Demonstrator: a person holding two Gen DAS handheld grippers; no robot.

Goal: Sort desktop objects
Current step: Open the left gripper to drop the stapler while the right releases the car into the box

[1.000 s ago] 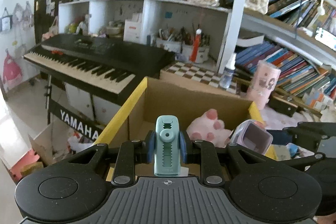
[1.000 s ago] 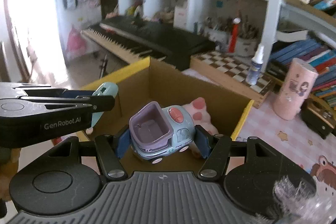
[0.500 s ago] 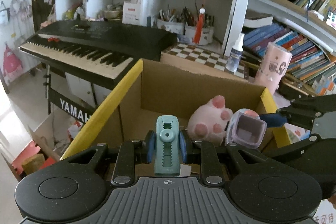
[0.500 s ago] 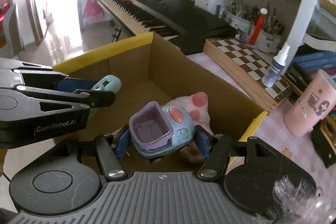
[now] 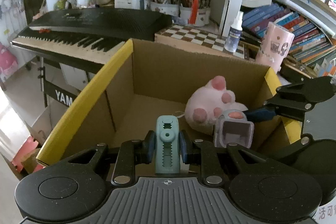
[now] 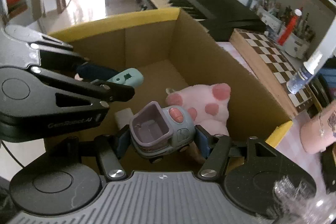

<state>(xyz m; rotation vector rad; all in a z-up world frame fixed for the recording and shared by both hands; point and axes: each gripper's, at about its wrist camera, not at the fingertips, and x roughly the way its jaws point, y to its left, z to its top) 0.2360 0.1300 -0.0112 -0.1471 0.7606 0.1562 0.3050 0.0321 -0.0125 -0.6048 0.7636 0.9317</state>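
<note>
Over at about 10 o'clock in our left wrist view we've got the black electronic keyboard with white keys [image 5: 69, 37], sitting just behind the open brown cardboard box with yellow-taped flap edges [image 5: 84, 96].

Our left gripper [image 5: 167, 149] hangs over the near edge of that box, and its blue-padded fingers [image 5: 149, 148] are closed tight on the small teal plastic clip with a toothed slot down its face [image 5: 167, 148], which stands upright between them. In the right wrist view the same clip [image 6: 126, 79] pokes out at roughly 9 o'clock, over the box floor.

Moving right, the pink plush paw with darker pink toe pads [image 5: 210, 106] lies inside the box against the right-hand wall, around 2 o'clock from the clip.

Just in front of it, our right gripper [image 6: 159, 140] has its fingers [image 6: 201, 143] squeezed onto the sides of the little grey-blue toy car with a purple open tub on top and a pink button [image 6: 161, 129]. The car is held above the box interior, tilted a bit, wheels hanging free.

Beyond the box at 1 o'clock we see the brown-and-white chessboard [image 5: 201, 37], the small clear spray bottle with a white cap [image 5: 234, 35] standing on it, and further right the pink cylindrical cup with cartoon prints [image 5: 273, 45].
</note>
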